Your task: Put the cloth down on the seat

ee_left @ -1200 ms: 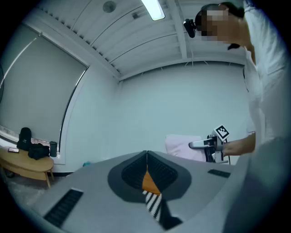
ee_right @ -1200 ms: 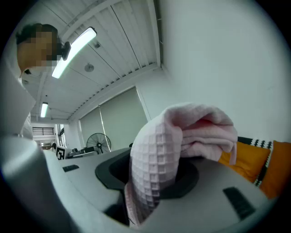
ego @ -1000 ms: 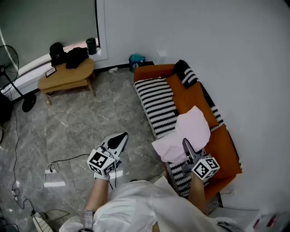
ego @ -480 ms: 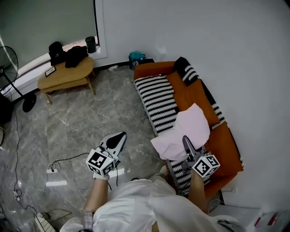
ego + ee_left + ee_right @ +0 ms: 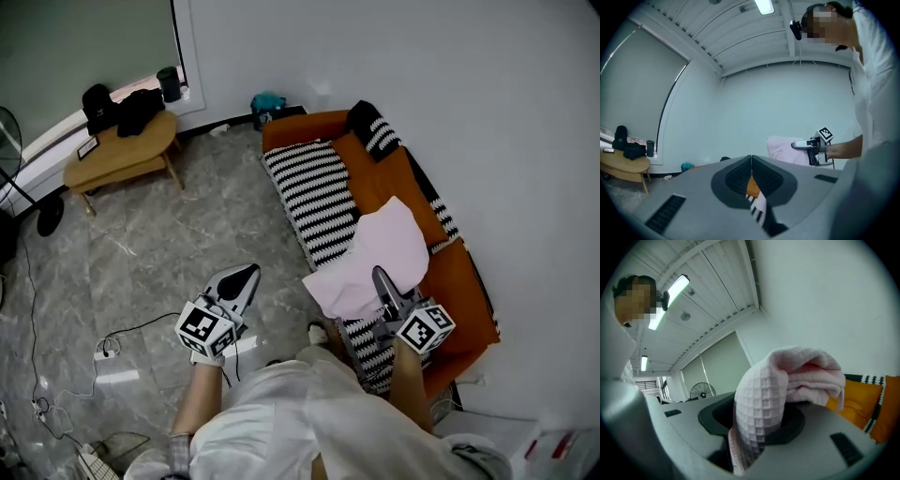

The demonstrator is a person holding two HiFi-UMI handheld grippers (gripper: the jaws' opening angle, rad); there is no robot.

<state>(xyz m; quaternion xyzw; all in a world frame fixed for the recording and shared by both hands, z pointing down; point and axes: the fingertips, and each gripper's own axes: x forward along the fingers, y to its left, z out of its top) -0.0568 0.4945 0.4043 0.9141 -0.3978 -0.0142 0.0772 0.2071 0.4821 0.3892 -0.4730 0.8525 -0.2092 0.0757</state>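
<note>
Over the striped sofa seat (image 5: 309, 192), the right gripper (image 5: 379, 279) is clamping a bunched pink waffle cloth (image 5: 380, 248), holding it above the orange back. Off to the side, the left gripper (image 5: 240, 281) is hovering over the floor (image 5: 187, 244), jaws pressed together, empty.

Floor (image 5: 187, 234): grey marbled tile, with a cable (image 5: 141, 330) trailing across the lower left of the head view. Walls (image 5: 450, 75) were plain white. The upper left held a window with its blind (image 5: 84, 47) drawn and, below it, a low wooden table (image 5: 117, 161) carrying dark items (image 5: 122, 108). A fan (image 5: 11, 141) stood at the left edge. An orange sofa (image 5: 469, 291) with a black-and-white striped cover ran along the right wall. The slatted ceiling (image 5: 740, 28) carried a lit strip lamp (image 5: 764, 5).
</note>
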